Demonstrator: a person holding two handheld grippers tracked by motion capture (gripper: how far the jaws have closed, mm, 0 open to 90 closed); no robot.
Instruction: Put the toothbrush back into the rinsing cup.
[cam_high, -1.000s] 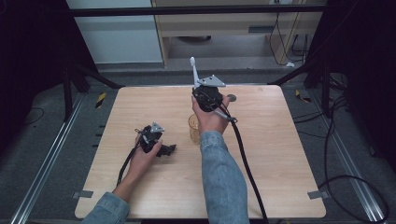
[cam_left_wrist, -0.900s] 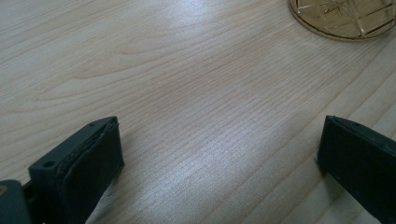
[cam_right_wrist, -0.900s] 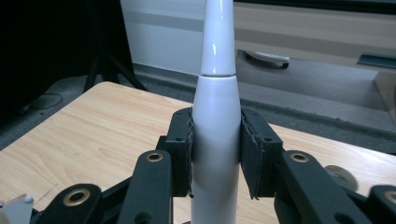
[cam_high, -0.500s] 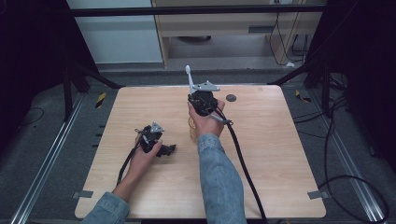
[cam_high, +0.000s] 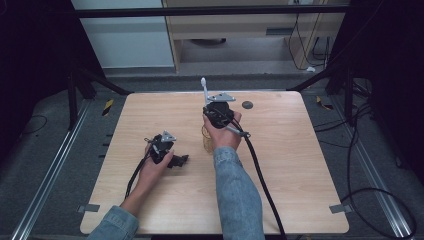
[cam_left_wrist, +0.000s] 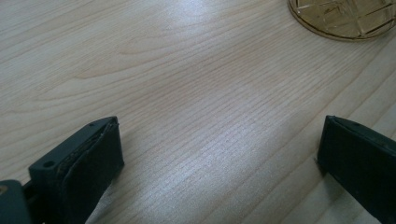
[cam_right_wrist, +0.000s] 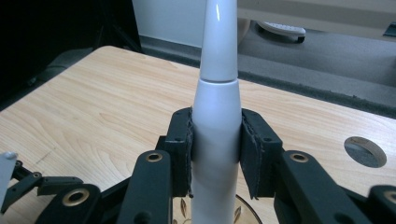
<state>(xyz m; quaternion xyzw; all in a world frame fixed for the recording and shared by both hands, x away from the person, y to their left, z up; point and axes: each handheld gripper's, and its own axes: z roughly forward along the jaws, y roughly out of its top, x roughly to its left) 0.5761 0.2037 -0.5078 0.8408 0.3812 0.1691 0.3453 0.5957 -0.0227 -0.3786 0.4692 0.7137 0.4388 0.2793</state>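
Observation:
My right gripper (cam_high: 216, 109) is shut on a white tapered tool (cam_high: 204, 88) that stands upright, its thin end pointing up. In the right gripper view the pads (cam_right_wrist: 182, 140) press on both sides of the white tool (cam_right_wrist: 217, 116), whose lower end hangs over an amber patterned glass (cam_right_wrist: 180, 212). The glass (cam_high: 206, 141) stands on the table just below and in front of that hand. My left gripper (cam_high: 179, 160) lies low on the table to the left of the glass. Its jaws stand wide apart over bare wood, and the glass base (cam_left_wrist: 345, 16) shows beyond them.
The light wooden table (cam_high: 300, 165) has a round dark hole (cam_high: 247, 105) near its far edge, right of the white tool. A black cable (cam_high: 257, 170) trails from the right gripper toward the near edge. Metal rails and floor cables surround the table.
The right hand has come down and slightly left with the white tool, closer over the glass. The left hand and its gripper have stayed in place.

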